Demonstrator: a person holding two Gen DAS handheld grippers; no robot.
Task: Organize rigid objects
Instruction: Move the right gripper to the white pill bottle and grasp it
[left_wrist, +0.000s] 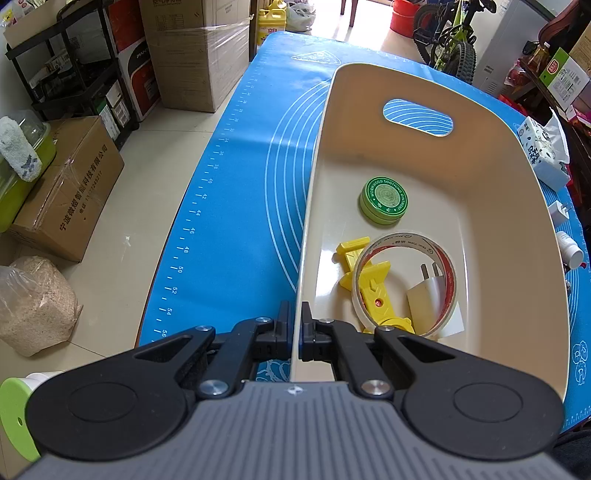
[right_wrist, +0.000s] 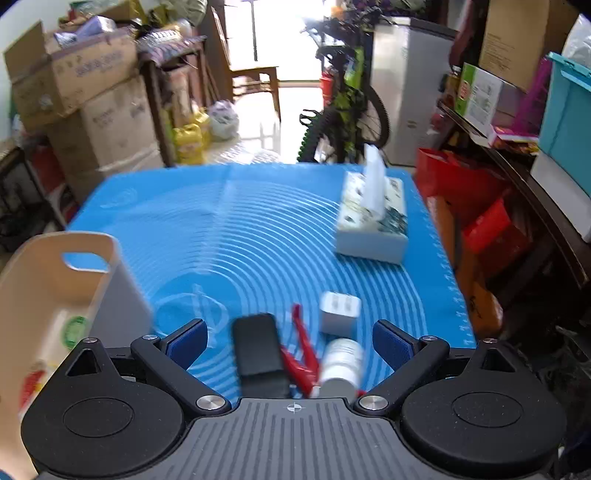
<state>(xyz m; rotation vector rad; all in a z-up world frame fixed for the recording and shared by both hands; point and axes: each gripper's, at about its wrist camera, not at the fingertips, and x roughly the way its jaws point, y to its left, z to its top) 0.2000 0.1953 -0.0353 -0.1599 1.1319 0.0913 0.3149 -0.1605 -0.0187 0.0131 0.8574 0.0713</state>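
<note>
Blue mat (right_wrist: 258, 229) covers the worktop; on it stands a cream bin (left_wrist: 498, 221), the landmark here. Left hand-held gripper (left_wrist: 295, 325) is clamped on the bin's near-left wall. Inside the bin lie a tape roll (left_wrist: 443, 258), a yellow tool (left_wrist: 373, 291) and white charger (left_wrist: 424, 299) within the roll's ring, and a green tin (left_wrist: 384, 199) farther back. Right of the bin, the right hand-held gripper (right_wrist: 290, 341) stands wide and empty over a black case (right_wrist: 258, 350), red clip (right_wrist: 303, 350), white bottle (right_wrist: 341, 362) and white plug (right_wrist: 339, 312); a tissue box (right_wrist: 373, 221) sits beyond.
</note>
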